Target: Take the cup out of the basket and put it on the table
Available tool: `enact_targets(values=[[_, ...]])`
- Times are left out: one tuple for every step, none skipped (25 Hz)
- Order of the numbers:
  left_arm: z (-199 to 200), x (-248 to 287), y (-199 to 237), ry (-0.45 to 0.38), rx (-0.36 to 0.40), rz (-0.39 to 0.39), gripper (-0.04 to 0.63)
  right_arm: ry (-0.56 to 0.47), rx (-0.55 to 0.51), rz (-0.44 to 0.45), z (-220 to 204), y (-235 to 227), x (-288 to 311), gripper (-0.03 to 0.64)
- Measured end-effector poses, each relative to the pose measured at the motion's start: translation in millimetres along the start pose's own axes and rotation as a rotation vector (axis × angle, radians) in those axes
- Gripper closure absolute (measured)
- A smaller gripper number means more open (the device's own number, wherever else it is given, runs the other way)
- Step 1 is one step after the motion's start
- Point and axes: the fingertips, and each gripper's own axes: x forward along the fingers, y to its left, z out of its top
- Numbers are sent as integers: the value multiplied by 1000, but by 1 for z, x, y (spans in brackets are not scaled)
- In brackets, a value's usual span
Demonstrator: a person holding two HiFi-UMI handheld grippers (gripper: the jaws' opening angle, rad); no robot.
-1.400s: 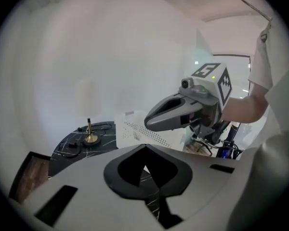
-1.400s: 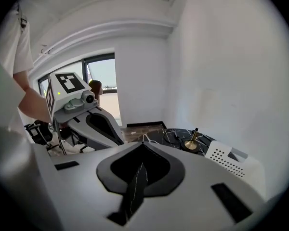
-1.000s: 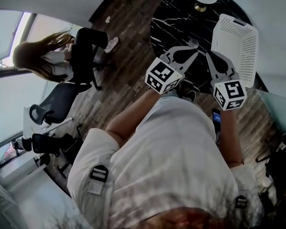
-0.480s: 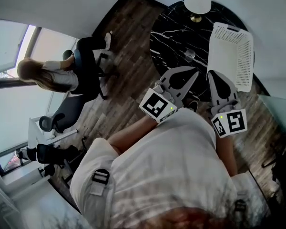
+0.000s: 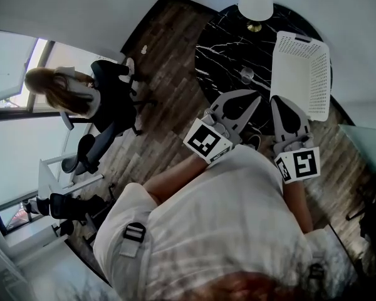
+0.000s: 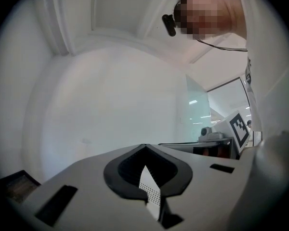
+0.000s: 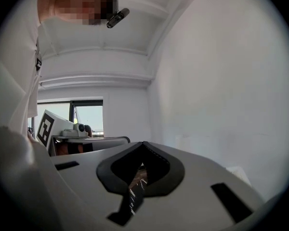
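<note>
Standing on the black, white-veined marble table (image 5: 219,49), the cup (image 5: 247,74) was outside the white basket (image 5: 316,80), just beside its left wall and apart from it. It read as a small clear glass tumbler, though it was too small in the head view to tell more. By that placing the task looked complete.

Such a cup would likely be light, rigid and slick-walled, and breakable against the stone top. The safest hold would be across the side wall below the rim, with gentle pressure and a level lift.

The basket was hard plastic, rectangular with rounded corners and walls pierced with rows of fine holes, and nothing showed inside it. The table was round and glossy. A white lamp (image 5: 255,2) on a brass-coloured base stood at its far edge.

The left gripper (image 5: 255,98) and the right gripper (image 5: 279,102) hung side by side close to the person's chest, tips toward the table and well short of the cup. Each gripper view showed pale grey jaws with dark ribbed pads meeting at the tips, with nothing held. Only a sliver of basket mesh or floor showed through the opening behind the tips.

Dark wood plank floor (image 5: 169,74) surrounded the table.
</note>
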Motion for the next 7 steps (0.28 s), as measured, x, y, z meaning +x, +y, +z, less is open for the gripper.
enact_targets(values=[[0, 0, 0, -2, 2, 0, 589, -1, -3, -1, 1, 0, 0, 609], [0, 0, 0, 0, 2, -1, 589, -2, -5, -3, 1, -1, -1, 609], [-1, 0, 0, 5, 1, -1, 589, -4, -7, -6, 1, -1, -2, 609], [-3, 0, -1, 9, 1, -1, 589, -5, -9, -9, 1, -2, -2, 609], [-3, 0, -1, 12, 1, 0, 589, -5, -10, -12, 1, -3, -2, 609], [-4, 0, -1, 13, 2, 0, 589, -5, -11, -16, 1, -3, -3, 609], [-4, 0, -2, 13, 3, 1, 589, -5, -12, -20, 0, -4, -3, 609]])
